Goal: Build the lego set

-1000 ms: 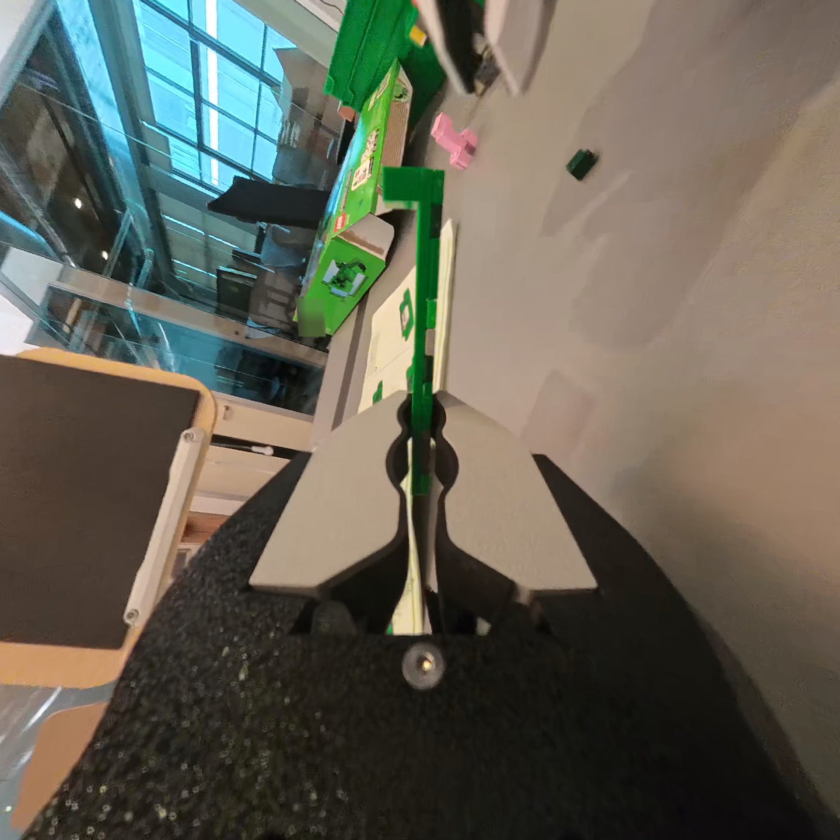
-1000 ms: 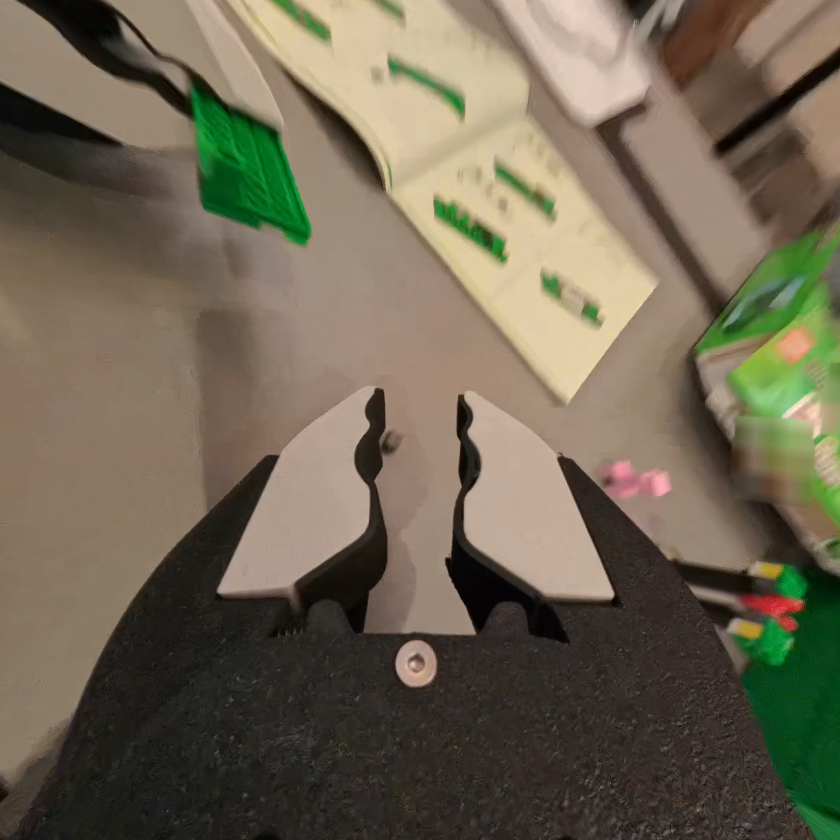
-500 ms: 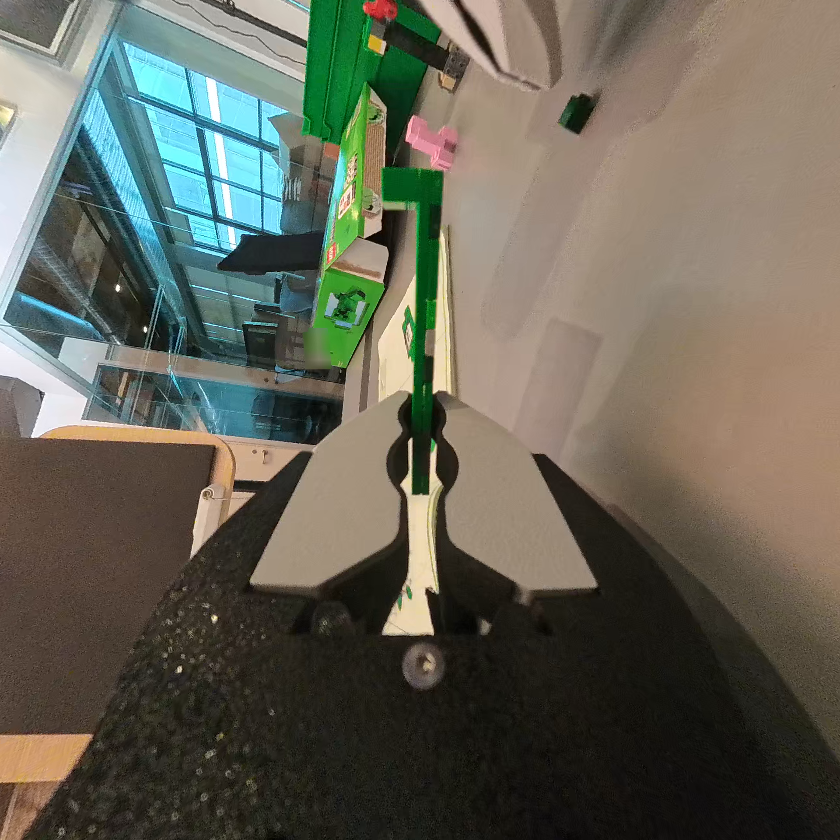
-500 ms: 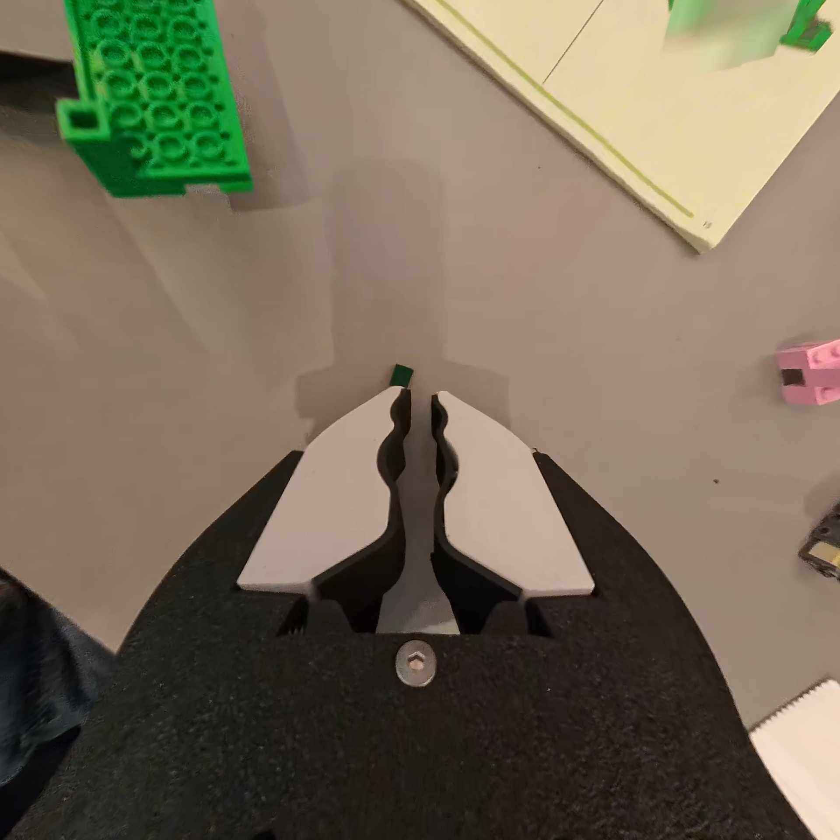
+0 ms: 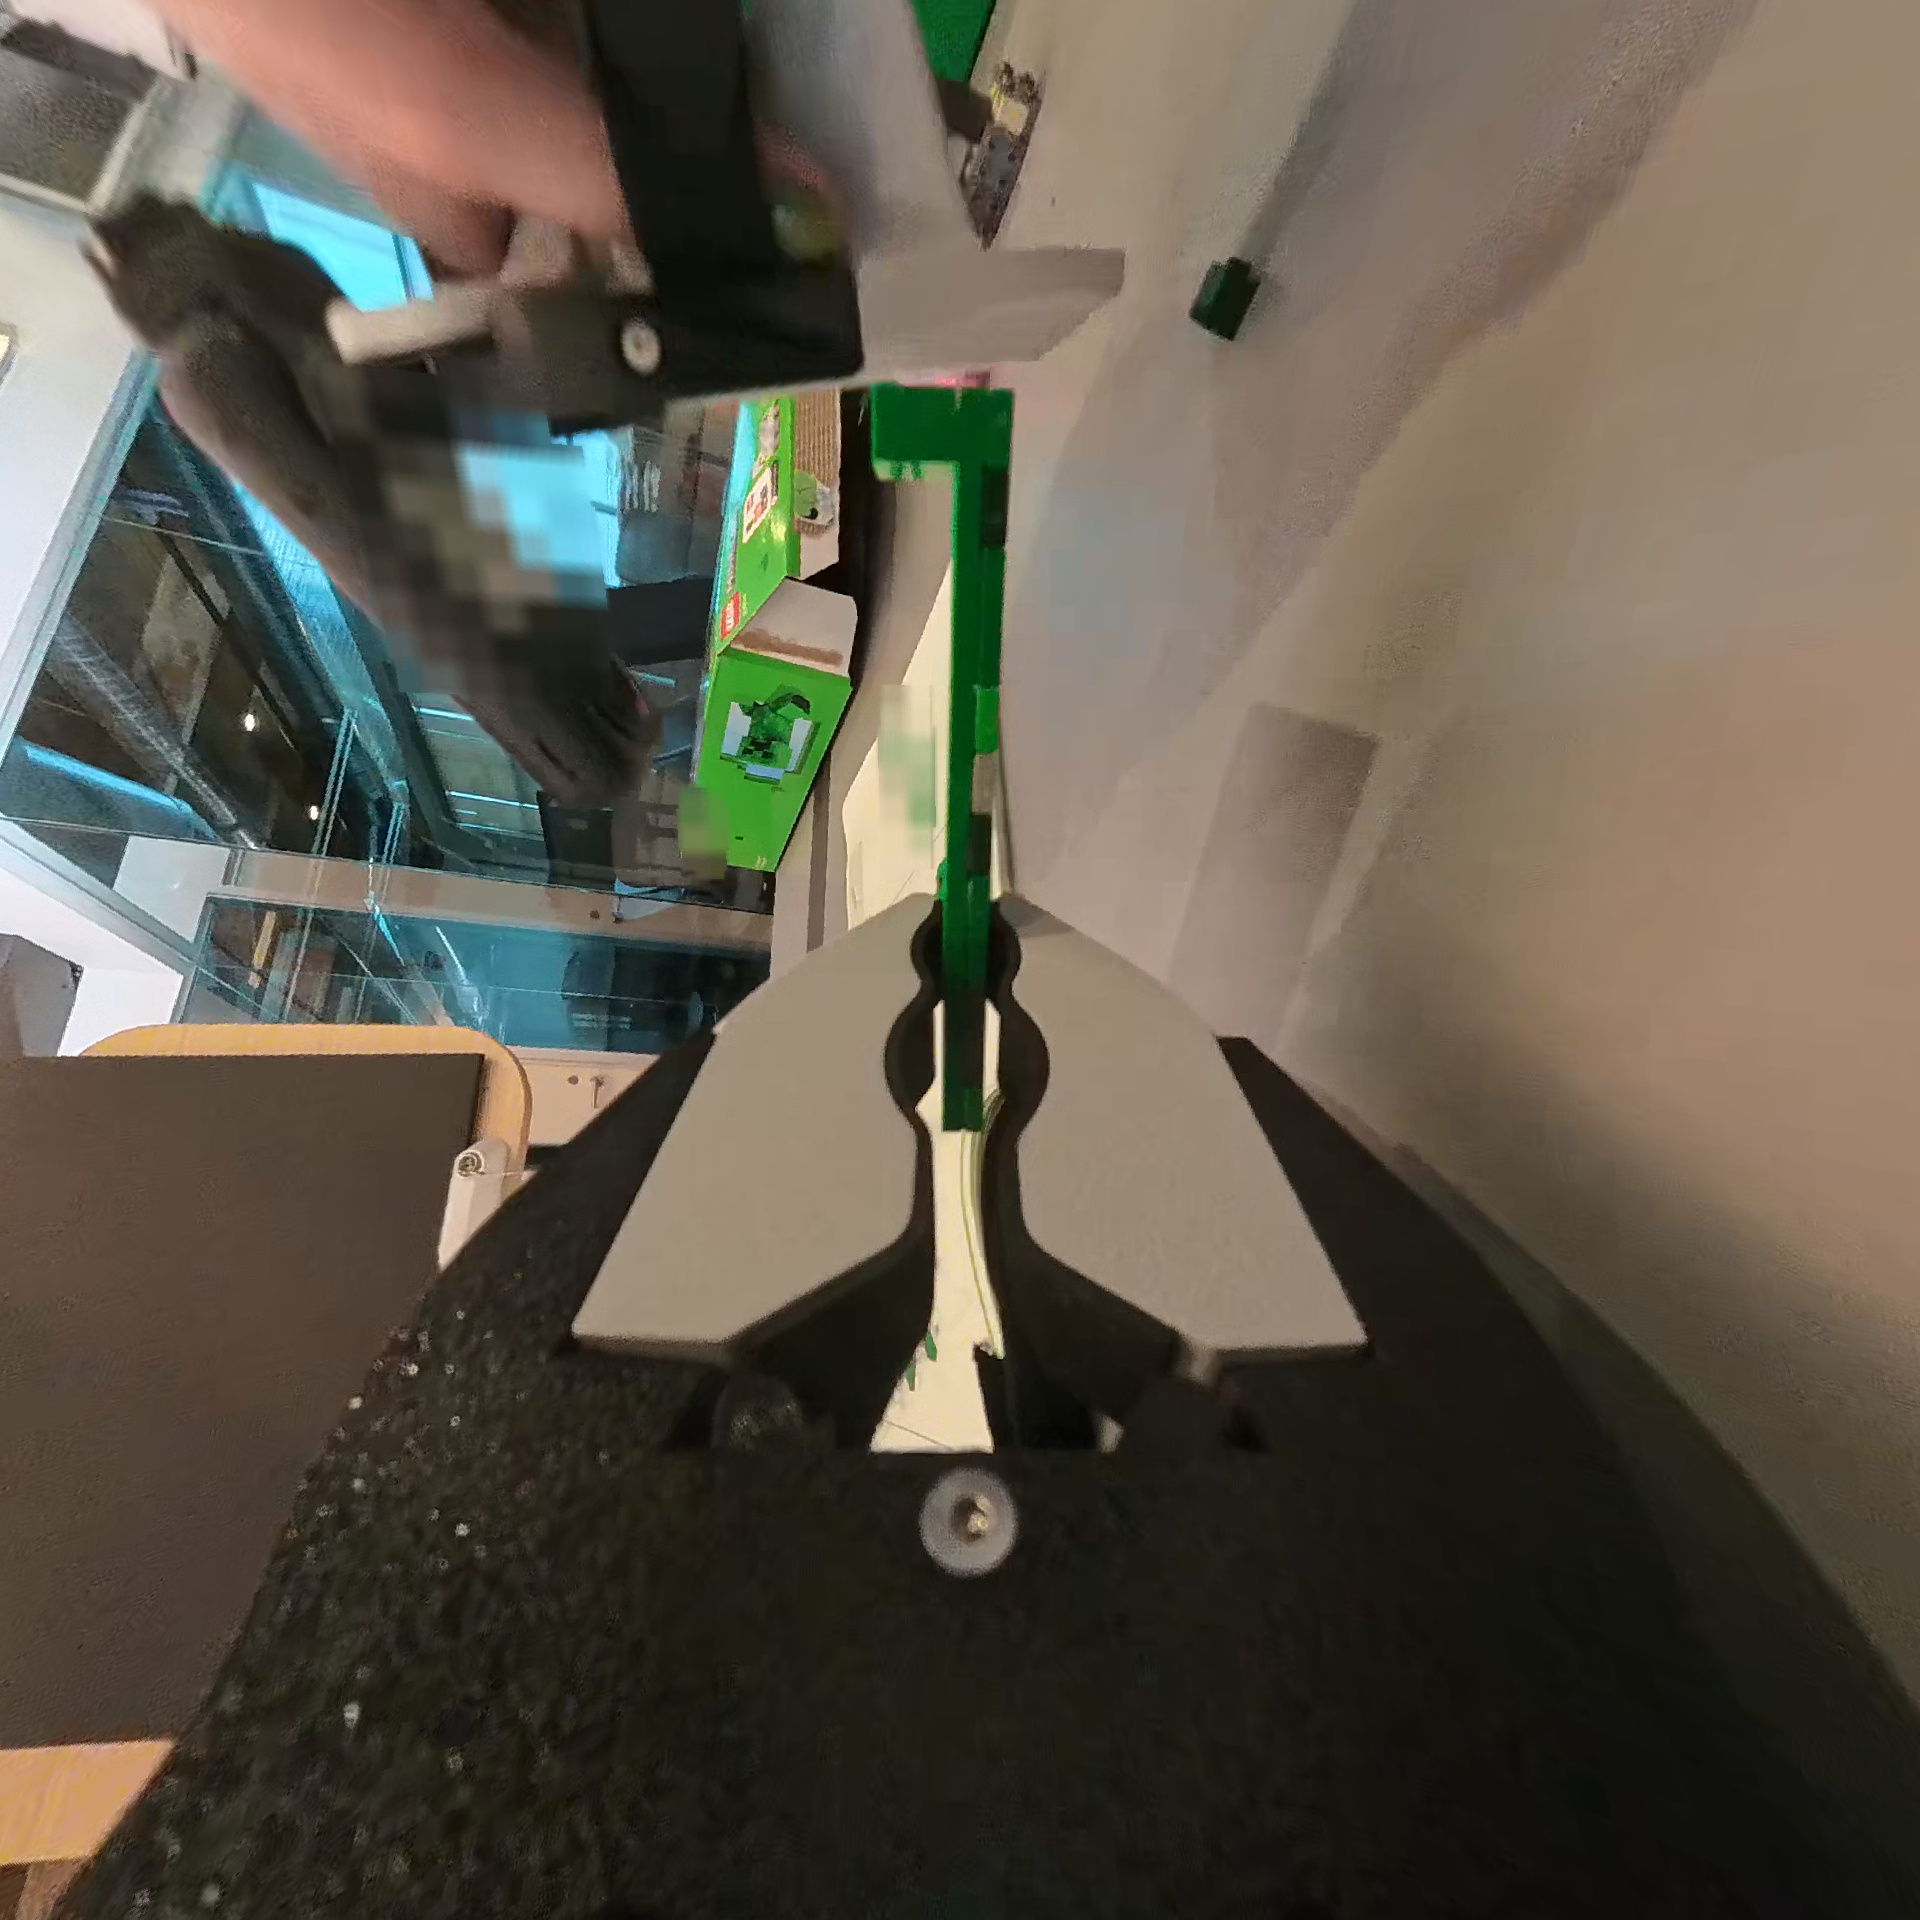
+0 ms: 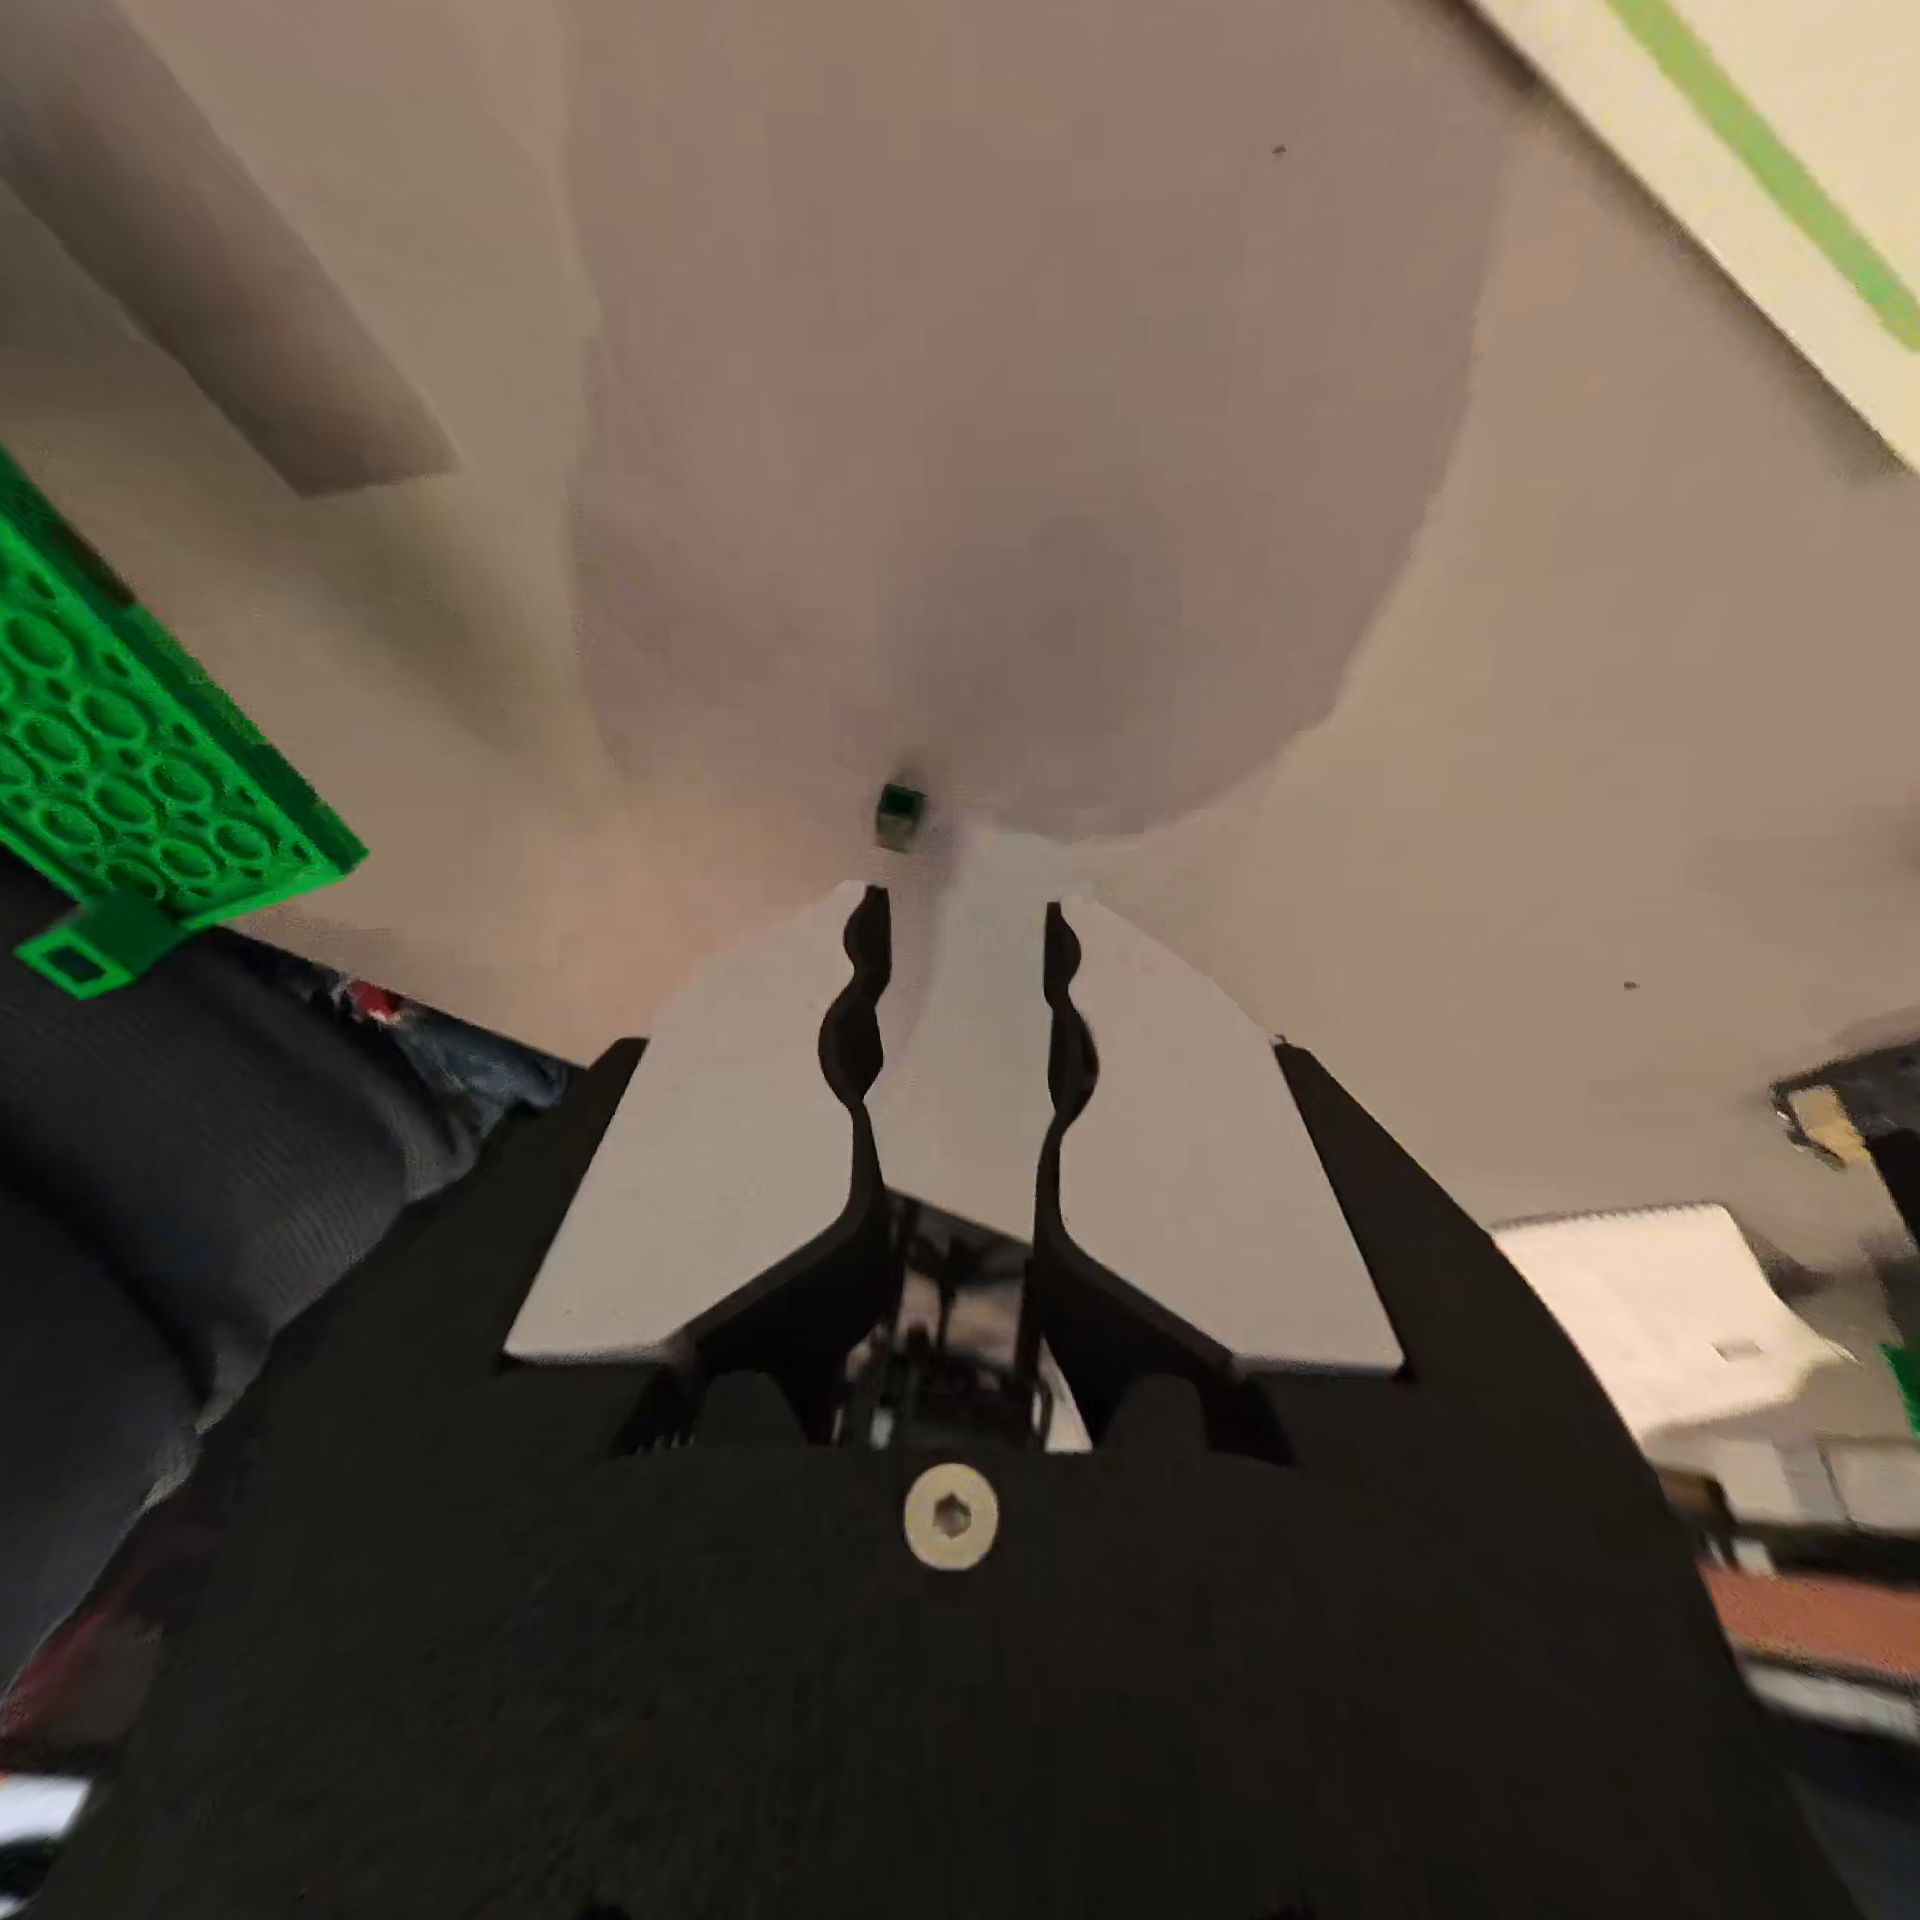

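Note:
My left gripper (image 5: 966, 914) is shut on a thin green lego plate (image 5: 971, 675), seen edge-on and held up off the grey table (image 5: 1558, 727). The same plate shows its underside at the left of the right wrist view (image 6: 135, 748). My right gripper (image 6: 961, 904) is open and empty, low over the table. A small dark green brick (image 6: 899, 810) lies just past its fingertips, nearer the left one. That brick also shows in the left wrist view (image 5: 1226, 296), with the right gripper's grey fingers (image 5: 987, 301) and a hand beside it.
An open instruction booklet (image 6: 1766, 156) lies at the top right. A green lego box (image 5: 774, 717) stands at the table's far edge. A black piece (image 6: 1829, 1112) and a white bag (image 6: 1662, 1299) lie to the right.
My right gripper has come down close to the small dark green brick and its jaws have widened. The left gripper still holds the green plate, and the right gripper now fills the left view's top.

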Action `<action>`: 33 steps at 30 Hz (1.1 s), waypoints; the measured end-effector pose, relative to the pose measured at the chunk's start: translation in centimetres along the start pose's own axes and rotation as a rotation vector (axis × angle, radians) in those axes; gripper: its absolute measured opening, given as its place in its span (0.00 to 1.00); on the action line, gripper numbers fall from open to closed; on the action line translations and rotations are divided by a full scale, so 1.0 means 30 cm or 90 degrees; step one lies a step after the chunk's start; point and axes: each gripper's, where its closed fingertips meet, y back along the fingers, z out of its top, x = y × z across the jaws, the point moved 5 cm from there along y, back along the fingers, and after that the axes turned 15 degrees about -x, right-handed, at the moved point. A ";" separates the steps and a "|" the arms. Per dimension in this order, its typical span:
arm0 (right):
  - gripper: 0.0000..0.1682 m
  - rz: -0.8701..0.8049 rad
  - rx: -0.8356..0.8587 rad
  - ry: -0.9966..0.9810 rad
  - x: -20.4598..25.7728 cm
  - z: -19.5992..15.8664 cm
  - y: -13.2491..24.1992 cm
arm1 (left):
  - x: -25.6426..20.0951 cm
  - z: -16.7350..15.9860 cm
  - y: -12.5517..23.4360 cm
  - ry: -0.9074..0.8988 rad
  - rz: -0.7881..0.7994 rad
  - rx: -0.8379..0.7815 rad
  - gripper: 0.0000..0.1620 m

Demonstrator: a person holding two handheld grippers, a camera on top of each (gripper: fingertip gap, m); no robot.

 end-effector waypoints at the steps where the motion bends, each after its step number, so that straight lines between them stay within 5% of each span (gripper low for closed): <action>1: 0.17 -0.004 0.033 0.000 0.007 0.008 -0.002 | -0.002 0.004 0.004 -0.003 -0.001 -0.005 0.04; 13: 0.17 -0.079 0.260 -0.029 0.035 0.081 -0.030 | -0.017 -0.001 0.058 -0.057 -0.016 -0.029 0.03; 33: 0.10 -0.121 0.344 -0.010 0.053 0.073 -0.113 | -0.025 0.000 0.054 -0.069 -0.028 -0.029 0.03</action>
